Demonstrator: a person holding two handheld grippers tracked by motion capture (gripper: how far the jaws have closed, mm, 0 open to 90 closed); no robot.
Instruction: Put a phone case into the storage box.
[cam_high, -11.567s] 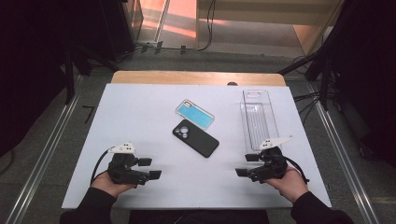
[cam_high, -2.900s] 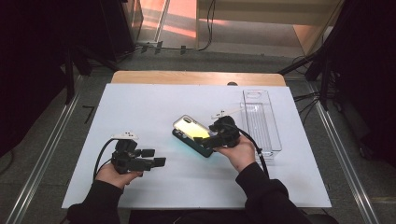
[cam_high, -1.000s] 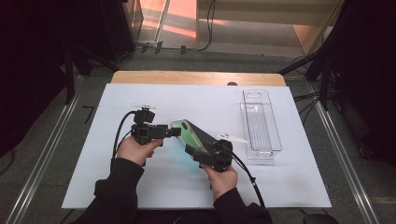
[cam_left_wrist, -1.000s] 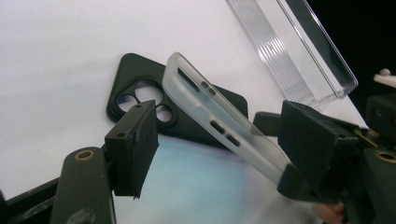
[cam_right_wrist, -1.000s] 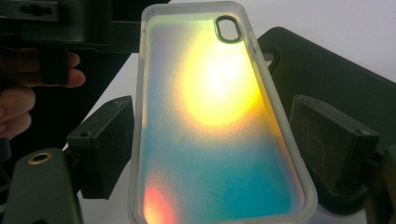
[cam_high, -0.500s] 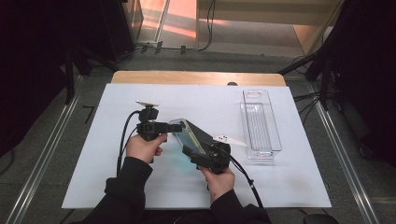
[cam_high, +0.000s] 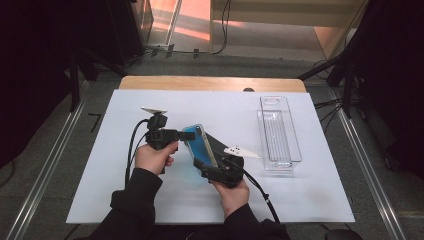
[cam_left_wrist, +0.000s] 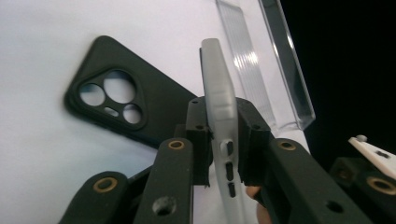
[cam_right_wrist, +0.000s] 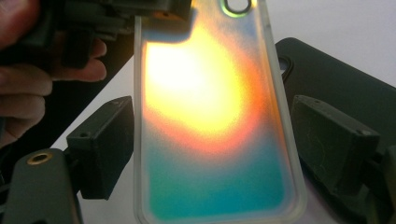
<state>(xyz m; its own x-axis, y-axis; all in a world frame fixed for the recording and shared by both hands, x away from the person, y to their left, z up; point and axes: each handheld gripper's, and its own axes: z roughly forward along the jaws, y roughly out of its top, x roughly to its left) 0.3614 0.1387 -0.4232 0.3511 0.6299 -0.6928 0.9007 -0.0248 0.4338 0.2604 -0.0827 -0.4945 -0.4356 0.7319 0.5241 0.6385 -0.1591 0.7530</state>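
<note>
The right gripper (cam_high: 202, 167) sits nearest the person, its jaws spread to either side of the iridescent phone case (cam_high: 199, 145). In the right gripper view the two pads stand just off the case's long edges, with a thin gap on each side, so this gripper is apart and not pinching. The left gripper (cam_high: 185, 135), just beyond and to the left of the case, is clamped on it: in the left gripper view both pads press the frosted edge (cam_left_wrist: 219, 116) where the button cut-outs sit. The case is held off the table, tilted, between the two tools.

The case is translucent with a soft frosted rim, its back shading from yellow-orange to teal (cam_right_wrist: 210, 116). Behind it a black phone case (cam_left_wrist: 126, 107) lies flat on the white table (cam_high: 100, 190); it is matte, with rounded corners and a camera opening of three round holes.

To the right of the iridescent case, well apart, stands a clear plastic bin (cam_high: 278, 132), long, narrow and ribbed along its floor, with nothing visible inside.

Left of and in front of the case the white surface lies bare out to the table's edges. Beyond it, a wooden strip (cam_high: 210, 83) runs along the far edge.
</note>
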